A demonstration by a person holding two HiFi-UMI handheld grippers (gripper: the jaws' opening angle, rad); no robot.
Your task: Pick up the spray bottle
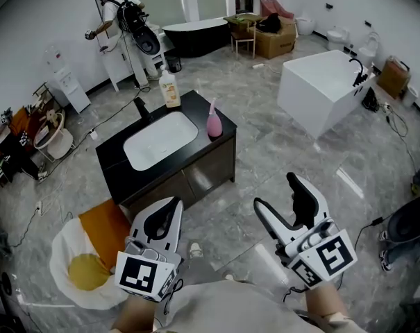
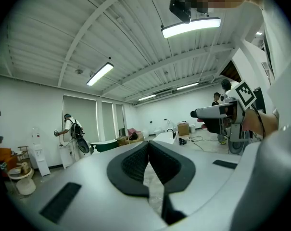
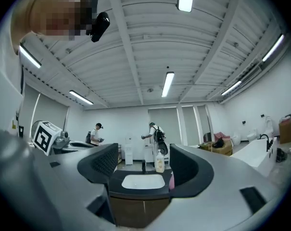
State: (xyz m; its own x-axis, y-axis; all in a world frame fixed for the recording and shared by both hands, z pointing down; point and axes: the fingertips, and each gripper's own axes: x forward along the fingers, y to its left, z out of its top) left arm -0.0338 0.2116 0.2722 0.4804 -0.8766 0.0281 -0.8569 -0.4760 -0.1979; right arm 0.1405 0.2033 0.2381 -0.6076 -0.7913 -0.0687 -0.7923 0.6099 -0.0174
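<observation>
Well short of the target, the left gripper [image 1: 171, 207], jaws shut on nothing, and right gripper [image 1: 275, 191], jaws wide and empty, hover at lower frame, approach apparently unstarted; the pink bottle [image 1: 214, 120] stands mid-frame on the counter's [image 1: 116, 151] right edge, so a forward reach likely comes next.

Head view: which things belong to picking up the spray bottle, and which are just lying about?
Job in hand: pink spray bottle, standing on the black vanity counter right of the sink; right gripper, open and empty; left gripper, shut and empty.

Lying about: soap pump bottle at the counter's far edge; white bathtub; black bathtub; cardboard box; water dispenser.
</observation>
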